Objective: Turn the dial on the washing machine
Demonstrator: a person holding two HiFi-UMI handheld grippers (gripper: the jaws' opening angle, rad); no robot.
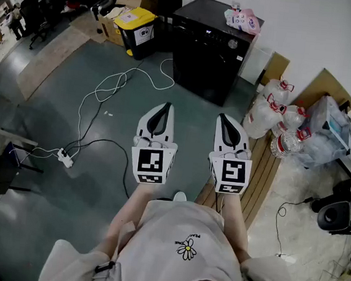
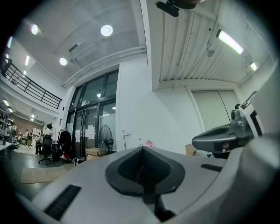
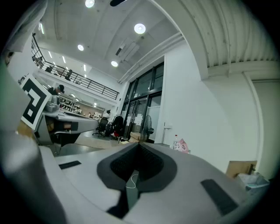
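— What is hard to read here?

— The dial [image 1: 233, 44]. It is only a small pale knob on the top front strip of the black washing machine [image 1: 202, 61], and its setting cannot be told. In both gripper views the gripper bodies hide the machine's front. Only the pink packet [image 1: 244, 19] on its top shows.

— And the fingers [image 2: 124, 168]?

— Pressed together on the left gripper [image 1: 164, 109] and on the right gripper [image 1: 223, 119]. They are held side by side, well apart from the machine.

— The room?

— A grey-green floor [image 1: 54, 105] with white cables [image 1: 106, 89]. The machine stands at the floor's far edge by the white wall [image 1: 311, 32], water jugs [image 1: 262, 118] just beside it.
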